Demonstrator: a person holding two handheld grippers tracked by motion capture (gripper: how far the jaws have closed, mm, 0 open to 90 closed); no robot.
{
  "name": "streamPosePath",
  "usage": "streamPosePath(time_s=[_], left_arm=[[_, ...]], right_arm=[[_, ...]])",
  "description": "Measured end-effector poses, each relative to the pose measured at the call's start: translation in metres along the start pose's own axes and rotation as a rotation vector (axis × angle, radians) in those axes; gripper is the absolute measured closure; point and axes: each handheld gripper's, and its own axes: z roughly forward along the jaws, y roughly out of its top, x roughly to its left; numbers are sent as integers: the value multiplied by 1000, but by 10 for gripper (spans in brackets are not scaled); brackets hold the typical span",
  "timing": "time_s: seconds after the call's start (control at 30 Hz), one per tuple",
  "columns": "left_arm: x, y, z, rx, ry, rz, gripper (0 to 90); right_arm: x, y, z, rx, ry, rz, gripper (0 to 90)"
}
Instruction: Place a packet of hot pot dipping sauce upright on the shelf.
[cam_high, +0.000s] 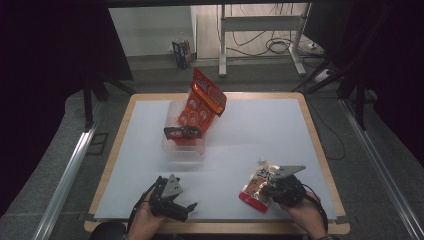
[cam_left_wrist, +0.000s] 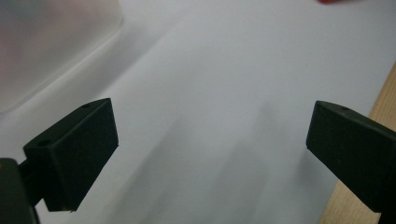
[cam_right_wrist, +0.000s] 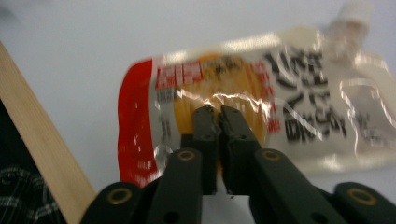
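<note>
High view: the right gripper (cam_high: 268, 190) sits at the near right of the white table (cam_high: 260, 135), its black body in the person's right hand (cam_high: 300, 207) and its tip over the near end of a flat snack packet (cam_high: 257, 186) that lies just ahead and to the left of it. Right gripper view looks along the jaws, which stand nearly together, with only a thin slit between them; their tips (cam_right_wrist: 219, 119) lie over the orange middle of the packet (cam_right_wrist: 243, 107), over its clear wrapper. Whether a fold of film is pinched between the pads cannot be told from the blurred picture. The packet lies flat on the table, its red end toward the left of the jaws and its pale end with dark lettering reaching off to the right; the wooden table edge (cam_right_wrist: 37, 154) runs just left of the gripper. At the near left, the left gripper (cam_high: 187, 207) rests in the person's left hand (cam_high: 145, 222), pointing across the table toward the right gripper, well apart from the packet. Left gripper view shows its two jaws standing wide apart over bare white table (cam_left_wrist: 210, 93), nothing between them. Far ahead of both grippers, a clear plastic bin (cam_high: 182, 145) holds an orange-red bag (cam_high: 202, 102) that leans upright out of it.
</note>
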Motion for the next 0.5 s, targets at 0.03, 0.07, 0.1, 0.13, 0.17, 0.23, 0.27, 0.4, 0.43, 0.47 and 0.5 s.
streamPosePath(time_s=[0.03,0.07,0.1,0.13,0.17,0.23,0.27,0.4,0.43,0.47,0.5], left_arm=[[0,0,0,0,0,0,21],[0,0,0,1,0,0,21],[0,0,0,2,1,1,21],[0,0,0,2,1,1,21],[0,0,0,2,2,1,21],[0,0,1,4,1,2,21],[-1,0,1,6,0,4,21],[-2,0,2,10,0,11,21],[-2,1,2,11,0,11,21],[-2,1,3,12,-1,10,21],[-2,1,3,13,-1,9,21]], right_arm=[[0,-3,-1,11,-3,2,869],[0,-6,-1,17,-4,4,878],[1,-9,-1,28,-6,9,882],[1,-13,-2,33,-2,10,882],[1,-16,-2,46,-7,13,883],[2,-19,-3,51,-4,23,884],[2,-20,-3,50,0,22,884],[4,-18,0,43,20,11,885],[5,-17,1,40,19,6,885],[6,-16,2,38,19,5,886],[7,-15,3,34,22,8,886]])
